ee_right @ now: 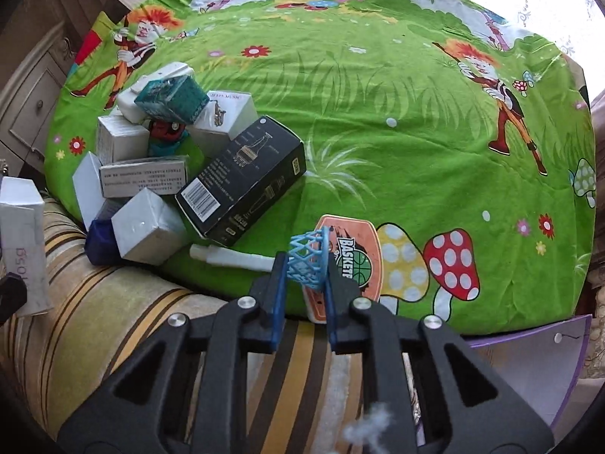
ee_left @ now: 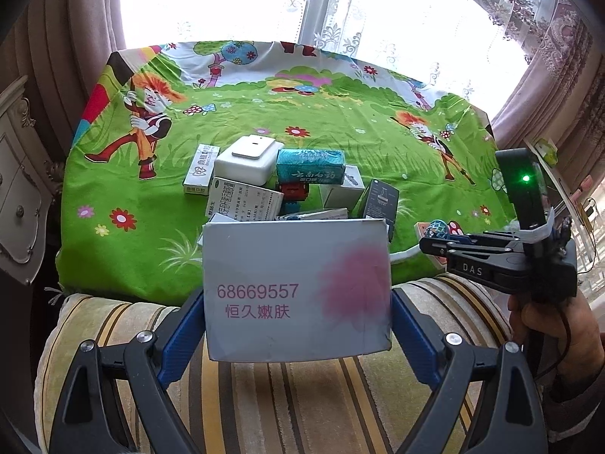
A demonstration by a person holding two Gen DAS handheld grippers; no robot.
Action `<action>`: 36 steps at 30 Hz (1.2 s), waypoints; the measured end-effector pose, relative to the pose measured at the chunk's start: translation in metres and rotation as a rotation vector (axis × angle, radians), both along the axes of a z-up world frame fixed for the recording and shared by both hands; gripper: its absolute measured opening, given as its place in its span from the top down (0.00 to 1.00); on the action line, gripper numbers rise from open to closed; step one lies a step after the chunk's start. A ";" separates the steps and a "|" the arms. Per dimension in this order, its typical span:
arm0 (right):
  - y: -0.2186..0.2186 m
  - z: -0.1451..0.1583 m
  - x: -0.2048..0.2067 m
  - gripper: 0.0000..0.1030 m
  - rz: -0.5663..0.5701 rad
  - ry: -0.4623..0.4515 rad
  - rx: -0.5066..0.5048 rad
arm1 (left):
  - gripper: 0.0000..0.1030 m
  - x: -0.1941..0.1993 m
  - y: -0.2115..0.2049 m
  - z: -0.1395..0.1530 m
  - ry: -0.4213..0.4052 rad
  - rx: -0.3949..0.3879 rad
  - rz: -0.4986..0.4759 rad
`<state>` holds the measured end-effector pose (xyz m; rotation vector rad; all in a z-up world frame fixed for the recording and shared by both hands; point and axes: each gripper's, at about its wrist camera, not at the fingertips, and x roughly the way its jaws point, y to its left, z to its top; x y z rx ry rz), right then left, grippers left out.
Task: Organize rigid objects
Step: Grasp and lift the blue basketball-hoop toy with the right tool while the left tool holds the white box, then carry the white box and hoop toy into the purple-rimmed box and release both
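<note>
Bright window with lace curtains (ee_left: 378,7) at the back, and in front of it a worktop (ee_right: 378,113) covered by a loud green cartoon cloth, mushrooms and flowers all over it. Nearer the cameras there's a striped cushion or sofa arm (ee_left: 302,397), yellow, brown and cream.

The left gripper (ee_left: 297,325) holds a pale grey box (ee_left: 297,287) with pink digits and a pink blotch on its face. Its blue fingers (ee_left: 181,325) sit wide apart, 1 against each side of the box, which hangs over the striped fabric just in front of the cloth's near edge.

Behind that box is the pile: a white square box (ee_left: 247,164) on top, a teal box (ee_left: 310,166) beside it leaning on others, a white-and-green carton (ee_left: 200,168) to the left, a black box (ee_right: 242,181) lying tilted at the pile's right side, plus several white ones and something red (ee_right: 166,128) tucked in the middle.

The right gripper (ee_right: 305,265) is over at the near edge of the cloth. Its fingers are pinched onto the light blue net hoop (ee_right: 308,257) of a little orange basketball backboard toy (ee_right: 348,257), which lies next to a printed mushroom. A white stick-like piece (ee_right: 230,257) lies just to its left. A hand (ee_left: 552,325) grips the right tool's handle in the left view.
</note>
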<state>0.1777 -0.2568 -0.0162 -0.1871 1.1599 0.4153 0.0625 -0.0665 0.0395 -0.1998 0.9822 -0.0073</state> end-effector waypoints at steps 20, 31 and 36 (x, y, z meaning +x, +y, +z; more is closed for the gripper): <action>-0.176 0.070 -0.097 0.80 -0.390 -0.201 0.100 | 0.10 0.005 -0.136 0.024 -0.058 -0.067 -0.385; -0.254 0.069 -0.133 0.80 -0.571 -0.213 0.072 | 0.10 -0.001 -0.222 0.024 -0.026 -0.100 -0.611; -0.271 0.073 -0.139 0.80 -0.615 -0.227 0.066 | 0.09 -0.003 -0.249 0.019 -0.003 -0.117 -0.688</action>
